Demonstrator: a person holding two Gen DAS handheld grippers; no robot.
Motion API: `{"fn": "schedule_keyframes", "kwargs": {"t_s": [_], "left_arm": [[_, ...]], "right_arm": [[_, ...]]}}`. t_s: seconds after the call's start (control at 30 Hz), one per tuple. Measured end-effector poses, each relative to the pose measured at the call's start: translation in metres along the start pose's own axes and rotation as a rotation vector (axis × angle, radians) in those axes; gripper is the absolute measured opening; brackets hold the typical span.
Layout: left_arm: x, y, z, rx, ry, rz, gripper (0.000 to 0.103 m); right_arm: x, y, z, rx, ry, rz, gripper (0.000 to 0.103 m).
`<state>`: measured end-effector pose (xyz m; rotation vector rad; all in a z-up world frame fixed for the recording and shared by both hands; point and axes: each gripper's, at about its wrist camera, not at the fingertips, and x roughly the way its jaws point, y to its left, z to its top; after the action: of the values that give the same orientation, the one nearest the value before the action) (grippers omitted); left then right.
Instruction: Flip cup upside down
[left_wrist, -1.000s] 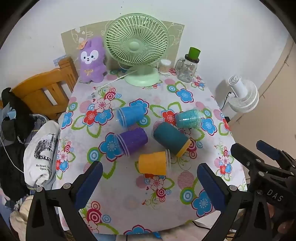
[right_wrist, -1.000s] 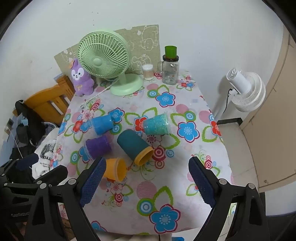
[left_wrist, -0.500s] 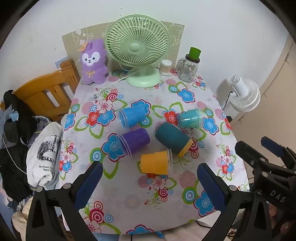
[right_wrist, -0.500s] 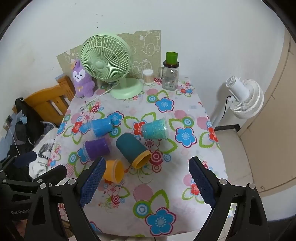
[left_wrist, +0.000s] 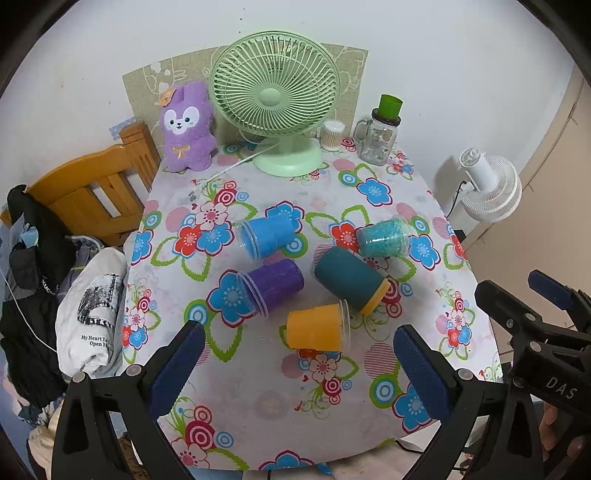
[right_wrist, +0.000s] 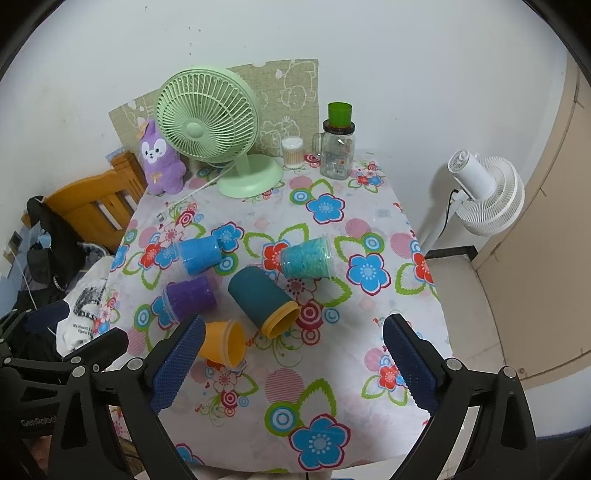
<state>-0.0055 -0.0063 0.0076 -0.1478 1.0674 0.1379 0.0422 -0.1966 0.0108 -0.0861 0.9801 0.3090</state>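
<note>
Several cups lie on their sides on the floral tablecloth (left_wrist: 258, 398): a blue cup (left_wrist: 267, 234), a purple cup (left_wrist: 271, 282), an orange cup (left_wrist: 317, 326), a dark teal cup with a yellow rim (left_wrist: 349, 278) and a turquoise glitter cup (left_wrist: 384, 238). They also show in the right wrist view: blue cup (right_wrist: 197, 254), purple cup (right_wrist: 190, 299), orange cup (right_wrist: 223, 341), teal cup (right_wrist: 262, 301), turquoise cup (right_wrist: 306, 256). My left gripper (left_wrist: 295, 365) is open above the table's near edge, the orange cup just beyond it. My right gripper (right_wrist: 291, 360) is open and empty, right of the orange cup.
A green desk fan (left_wrist: 275, 99), a purple plush toy (left_wrist: 186, 127), a cotton-swab jar (left_wrist: 332, 134) and a glass mug jar with a green lid (left_wrist: 378, 136) stand at the table's back. A wooden chair (left_wrist: 88, 188) with clothes stands left. A white floor fan (left_wrist: 487, 184) stands right.
Both views have pulled back and up a little, so the table and cups sit slightly farther off. Both grippers stay open. No cup has moved.
</note>
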Motion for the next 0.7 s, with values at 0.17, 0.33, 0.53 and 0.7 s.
{"fn": "schedule_keyframes", "kwargs": {"t_s": [0.17,0.33,0.53,0.7], "left_arm": [[0.002,0.000,0.000,-0.001,0.003,0.001,0.103],[0.006,0.003,0.002,0.009,0.010,-0.001,0.103],[0.012,0.008,0.009,0.046,0.016,-0.010,0.103],[0.018,0.011,0.020,0.098,0.017,-0.025,0.103]], "right_arm": [[0.002,0.002,0.001,-0.011,0.001,-0.003,0.098],[0.005,0.005,0.001,-0.010,0.010,-0.010,0.098],[0.011,0.009,0.005,-0.004,0.025,-0.009,0.098],[0.019,0.009,0.010,0.027,0.041,-0.013,0.098]]}}
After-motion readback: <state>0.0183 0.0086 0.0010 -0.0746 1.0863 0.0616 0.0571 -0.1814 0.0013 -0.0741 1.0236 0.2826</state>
